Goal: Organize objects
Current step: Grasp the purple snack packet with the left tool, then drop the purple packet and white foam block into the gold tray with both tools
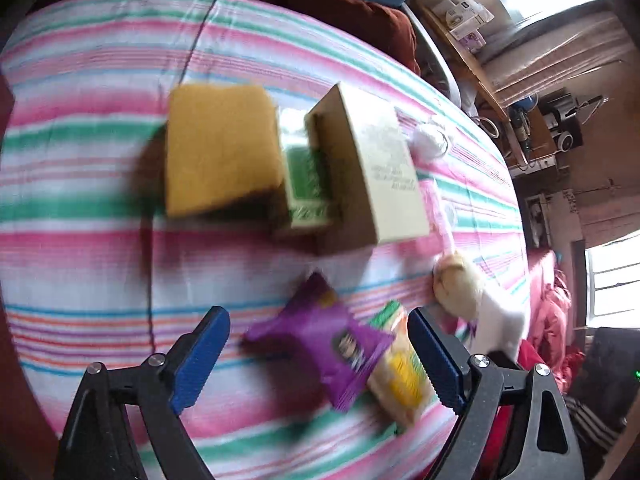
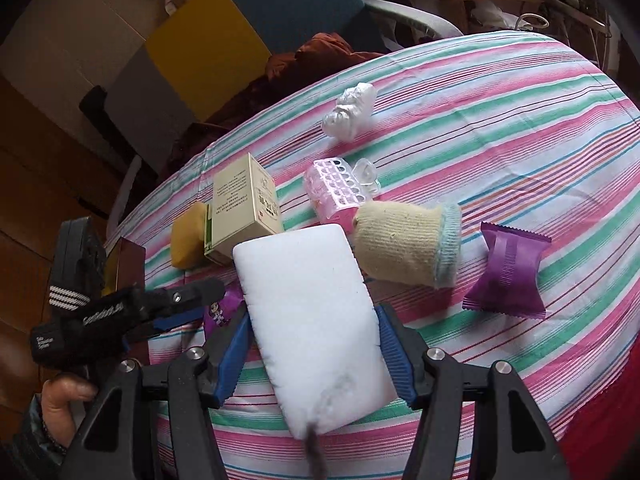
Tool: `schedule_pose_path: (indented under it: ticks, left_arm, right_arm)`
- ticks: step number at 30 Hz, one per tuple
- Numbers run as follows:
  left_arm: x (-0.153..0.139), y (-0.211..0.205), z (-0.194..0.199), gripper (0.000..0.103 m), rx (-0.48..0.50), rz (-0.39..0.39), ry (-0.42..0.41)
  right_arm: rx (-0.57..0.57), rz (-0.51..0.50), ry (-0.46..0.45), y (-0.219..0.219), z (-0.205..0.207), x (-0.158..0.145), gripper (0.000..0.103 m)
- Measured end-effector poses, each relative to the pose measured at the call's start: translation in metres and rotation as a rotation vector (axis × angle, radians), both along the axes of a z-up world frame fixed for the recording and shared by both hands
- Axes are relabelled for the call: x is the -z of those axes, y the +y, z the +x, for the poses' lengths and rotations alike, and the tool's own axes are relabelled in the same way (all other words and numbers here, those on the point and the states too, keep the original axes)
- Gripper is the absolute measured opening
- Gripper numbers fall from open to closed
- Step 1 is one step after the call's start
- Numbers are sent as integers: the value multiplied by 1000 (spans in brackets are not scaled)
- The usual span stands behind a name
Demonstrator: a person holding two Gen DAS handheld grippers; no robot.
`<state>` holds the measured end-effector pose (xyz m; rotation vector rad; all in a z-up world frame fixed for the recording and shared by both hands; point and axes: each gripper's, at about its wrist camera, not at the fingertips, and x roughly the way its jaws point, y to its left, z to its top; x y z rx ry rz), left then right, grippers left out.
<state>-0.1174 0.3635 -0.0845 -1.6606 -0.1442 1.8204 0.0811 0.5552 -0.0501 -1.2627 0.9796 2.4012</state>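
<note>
**Now carried: the white sponge, with its place yet to be picked**

Clearly the white sponge block (image 2: 316,328) is pinched across its width between the two blue pads of the right gripper (image 2: 312,344); it juts forward from the jaws, tilted up over the striped tablecloth (image 2: 520,128), with a dark smudge at its near end. A carrying step is judged to be in hand. What the next move seems to call for is a free spot to be chosen, perhaps beside the yellow sponge (image 2: 188,240) and the beige carton (image 2: 244,208), which stand touching one another at the cloth's far left, and the block to be lowered flat before the pads are eased apart.

Beyond the block's tip a knitted cream pouch (image 2: 408,244) and a pink plastic tray (image 2: 336,192) are seen; a purple wrapper (image 2: 508,276) lies apart to the right.

The left gripper (image 1: 316,360) is spread wide and holds nothing; a purple snack packet (image 1: 328,344) lies below and between its fingers, overlapping a yellow-green packet (image 1: 404,376).
</note>
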Motion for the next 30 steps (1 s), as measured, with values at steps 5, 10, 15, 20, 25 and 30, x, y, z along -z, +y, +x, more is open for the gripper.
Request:
schedule_pose_path:
  ticks: [5,10,15,20,25,30]
  left_arm:
    - [0,21,17,89,95,-99,134]
    - [-1,17,25,63,128,-166,228]
    - [-3,5,33,55,185,-162,295]
    - [-9,-14,54,53,234,-150,356]
    - [-9,-33,71,51,254,-118,401]
    - [-14,-51,89,51,285,-79,441]
  right_arm:
    - [25,3,11,4,3,-2,61]
    - [55,-1,28,9,7,-4,61]
    - [56,4,23,9,6,-3,61]
    - [52,8,21,8,5,-3,61]
    - [38,13,34,5,5,-5,61]
    - [31,22,46,3,4,-8,61]
